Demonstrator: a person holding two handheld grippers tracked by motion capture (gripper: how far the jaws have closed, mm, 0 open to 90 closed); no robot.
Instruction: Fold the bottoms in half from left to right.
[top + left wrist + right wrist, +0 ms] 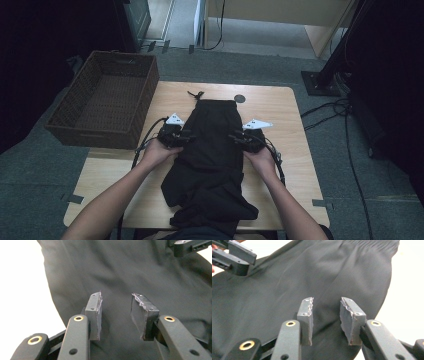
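Black trousers point(212, 150) lie lengthwise down the middle of the wooden desk point(280, 130), waistband at the far end; their lower part bunches at the near edge and is partly cut off by the frame, so the leg ends are hard to make out. The left tool point(186, 137) sits at the garment's left edge and the right tool point(235, 137) at its right edge, facing each other across it. In both gripper views the jaws stand spread above the dark cloth point(140, 272), nothing pinched between the pads point(308, 315). A brown wicker basket point(80, 117) rests at the desk's far left corner. Grey carpet and trailing cables point(350, 150) surround the desk; the room's sides are dark.
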